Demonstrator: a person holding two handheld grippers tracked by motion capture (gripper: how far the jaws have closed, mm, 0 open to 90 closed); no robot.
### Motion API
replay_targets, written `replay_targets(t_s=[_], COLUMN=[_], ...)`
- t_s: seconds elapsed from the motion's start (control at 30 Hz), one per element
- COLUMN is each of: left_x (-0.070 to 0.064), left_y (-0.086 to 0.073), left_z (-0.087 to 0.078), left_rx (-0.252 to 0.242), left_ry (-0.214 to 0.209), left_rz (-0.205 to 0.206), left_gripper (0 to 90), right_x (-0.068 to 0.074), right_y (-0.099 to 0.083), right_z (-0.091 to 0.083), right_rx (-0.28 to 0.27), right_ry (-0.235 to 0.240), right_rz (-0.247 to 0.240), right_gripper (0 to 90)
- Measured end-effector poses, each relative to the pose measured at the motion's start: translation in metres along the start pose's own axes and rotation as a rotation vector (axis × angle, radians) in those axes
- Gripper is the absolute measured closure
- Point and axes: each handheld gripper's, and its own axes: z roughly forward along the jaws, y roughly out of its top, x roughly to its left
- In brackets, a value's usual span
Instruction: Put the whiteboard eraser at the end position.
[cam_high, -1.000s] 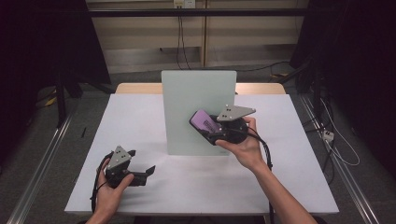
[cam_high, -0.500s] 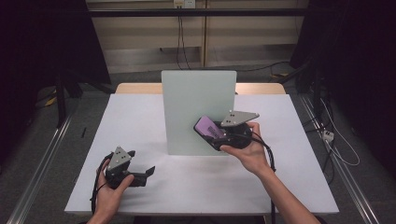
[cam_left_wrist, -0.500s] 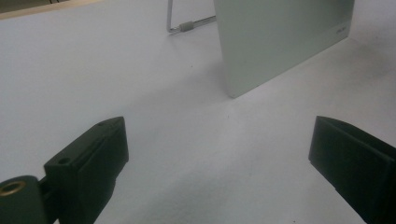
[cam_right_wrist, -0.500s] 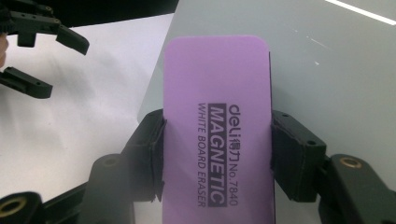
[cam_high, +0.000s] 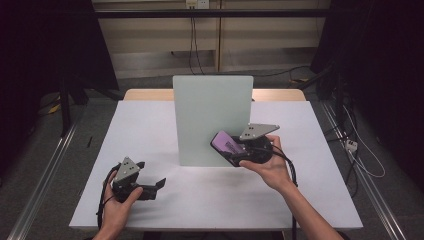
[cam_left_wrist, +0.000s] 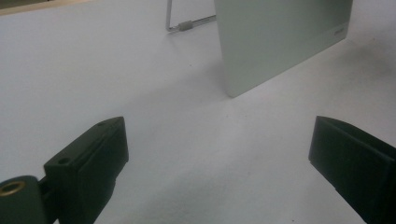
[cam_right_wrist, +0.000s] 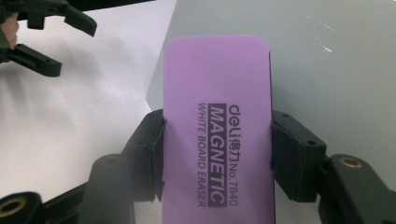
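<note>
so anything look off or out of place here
Nothing stands out. The whiteboard stands upright on the table, propped from behind by a wire stand. The right gripper holds the purple eraser squarely between its jaws at the board's lower right. The left gripper is open near the table, holding nothing.

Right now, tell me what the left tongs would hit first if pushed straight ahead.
Probably the board. The left tongs stand open over bare table, and the board's lower corner lies ahead, a little right of centre. Depth is unclear, so they might slip just past its left edge.
</note>
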Motion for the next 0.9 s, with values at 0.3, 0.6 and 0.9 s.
replay_targets(t_s=[0.3,0.6,0.9], left_x=[0.0,0.0,0.0], left_y=[0.002,0.002,0.002], left_z=[0.0,0.001,-0.001], left_rx=[-0.002,-0.001,-0.006], left_ry=[0.009,0.019,0.014], left_rz=[0.007,0.001,0.005], left_gripper=[4.7,4.3,4.3], right_x=[0.004,0.005,0.011], right_y=[-0.007,-0.013,-0.016], right_z=[-0.004,-0.001,0.009], right_rx=[0.011,0.054,0.13], right_ry=[0.037,0.075,0.128], right_rz=[0.001,-0.003,-0.029], right_gripper=[41.7,41.7,41.7])
